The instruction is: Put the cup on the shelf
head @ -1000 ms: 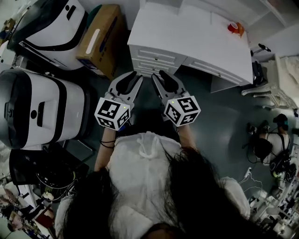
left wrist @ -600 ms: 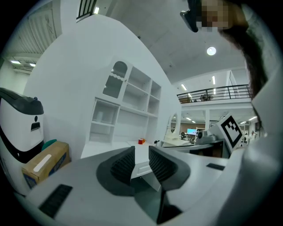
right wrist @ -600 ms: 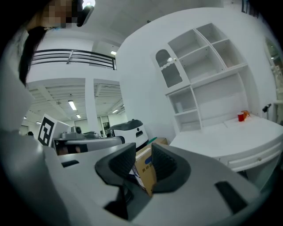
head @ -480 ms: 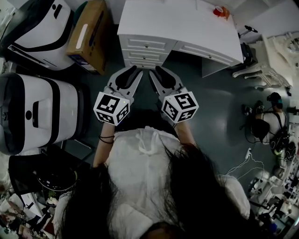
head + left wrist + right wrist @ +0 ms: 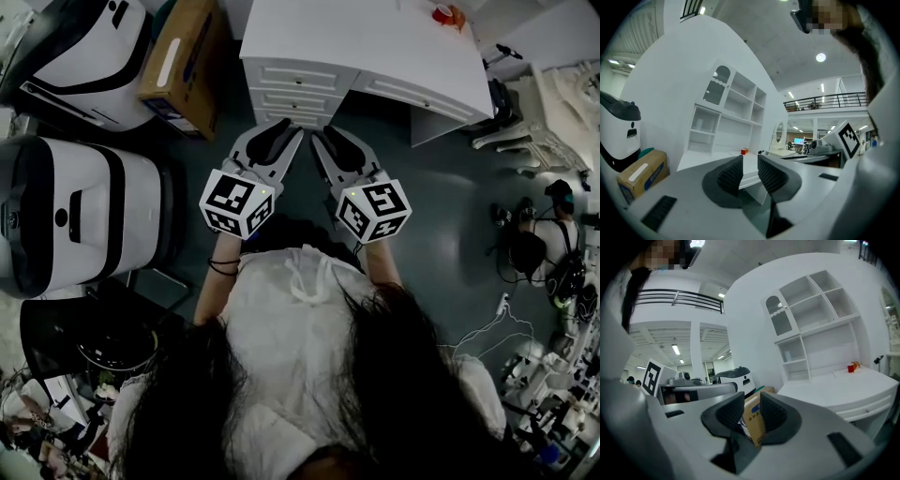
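White desk [image 5: 375,52] filled the top of the head view. The red cup [image 5: 442,14] stood on it near the far right corner, with an orange thing close against it; I could not tell whether they touched.

By my judgement nothing of the task was done. The cup was not picked up, and both grippers hung well apart from it, just short of the desk's drawer front.

The left gripper [image 5: 278,141] had its jaws drawn close with only a slim gap. Its own view showed nothing in that gap but the desk edge far behind. The right gripper [image 5: 330,150] had just been closing its jaws, which stood as good as together and held nothing. The cardboard box [image 5: 753,418] seen between them sat on the floor well beyond.

So everything was left to do: reach the cup, part a pair of jaws, grip it, and carry it up to the shelf unit [image 5: 813,319] rising from the back of the desk, whose compartments looked open-fronted.

For room, the dark floor [image 5: 441,216] ahead and to my right lay open. On my left the box and the big white machines [image 5: 84,211] crowded in. I judged the desk's front edge the one to mind, since the cup called for a long reach across the top.
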Demonstrator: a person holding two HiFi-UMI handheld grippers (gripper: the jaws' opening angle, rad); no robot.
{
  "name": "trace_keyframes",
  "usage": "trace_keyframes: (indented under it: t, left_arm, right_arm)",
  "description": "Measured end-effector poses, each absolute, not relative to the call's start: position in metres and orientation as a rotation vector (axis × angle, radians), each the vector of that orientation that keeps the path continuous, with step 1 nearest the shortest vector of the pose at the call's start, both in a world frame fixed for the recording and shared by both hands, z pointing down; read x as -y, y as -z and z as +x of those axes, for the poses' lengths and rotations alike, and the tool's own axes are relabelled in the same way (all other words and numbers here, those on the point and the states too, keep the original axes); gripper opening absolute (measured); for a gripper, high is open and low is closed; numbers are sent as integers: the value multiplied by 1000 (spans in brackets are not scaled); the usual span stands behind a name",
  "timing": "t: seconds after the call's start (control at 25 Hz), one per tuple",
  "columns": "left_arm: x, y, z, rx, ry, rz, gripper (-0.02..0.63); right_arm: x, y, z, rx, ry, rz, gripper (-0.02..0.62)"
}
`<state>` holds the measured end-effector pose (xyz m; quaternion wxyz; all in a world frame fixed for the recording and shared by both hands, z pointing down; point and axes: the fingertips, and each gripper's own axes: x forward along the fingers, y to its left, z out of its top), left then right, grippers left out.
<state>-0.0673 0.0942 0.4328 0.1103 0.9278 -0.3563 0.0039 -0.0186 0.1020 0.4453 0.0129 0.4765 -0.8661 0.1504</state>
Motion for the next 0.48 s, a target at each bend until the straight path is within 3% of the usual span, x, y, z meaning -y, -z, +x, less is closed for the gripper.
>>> trace_keyframes:
  t: [0.48]
  left_arm:
    - [-94, -427, -59, 1075, -41, 2745, 92]
  right_arm:
    - [-104, -444, -1, 2707, -465, 1500, 110]
